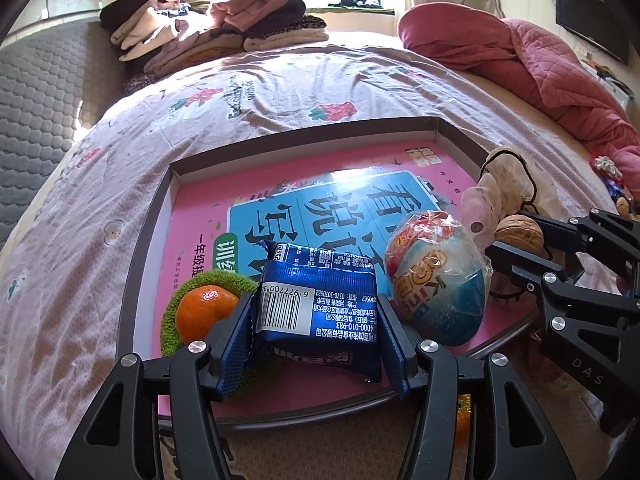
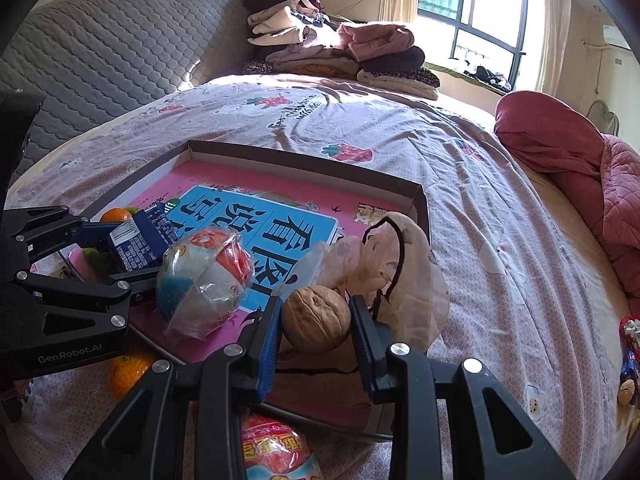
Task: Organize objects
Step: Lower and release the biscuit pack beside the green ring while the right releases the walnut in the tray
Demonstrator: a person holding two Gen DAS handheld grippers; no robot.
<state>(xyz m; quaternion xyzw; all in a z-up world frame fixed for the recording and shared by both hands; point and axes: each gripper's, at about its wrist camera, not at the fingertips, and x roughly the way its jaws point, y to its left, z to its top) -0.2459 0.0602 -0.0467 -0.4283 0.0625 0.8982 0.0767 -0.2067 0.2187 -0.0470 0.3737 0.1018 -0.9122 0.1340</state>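
Sunlit bedroom, with a wide bed (image 1: 280,80) under a strawberry-print sheet, folded clothes (image 2: 320,40) stacked at the far side and a red quilt (image 2: 560,140) bunched to the right. On the sheet, a shallow cardboard tray (image 1: 304,130) lined with a pink and blue book (image 1: 200,208). Judged partly done: already lying inside the tray are a tangerine (image 1: 204,312) nested in a green fuzzy ring (image 1: 176,308), a plastic-wrapped toy egg (image 1: 436,280), and a pale drawstring pouch (image 2: 400,264) slumped against the right wall. Left to gather, by the look of it: a second tangerine (image 2: 128,372) and a second wrapped egg (image 2: 276,452) on the sheet just outside the near edge, plus a few small bits (image 2: 628,360) near the bed's right edge, too small to identify. Left tool (image 1: 316,308) pitched steeply down over the near part of the tray, clenched on a blue snack packet (image 1: 320,292), pads pressed to both of its sides, barcode face up, packet poised beside the tangerine and not yet set down. Right tool (image 2: 316,304) likewise angled down at the tray's near right corner, clamped around a walnut (image 2: 316,320), with the pouch just behind it and the wrapped egg to its left. Cannot tell whether the walnut touches the book or hangs just clear of it. Both tools close together, neither touching the other.
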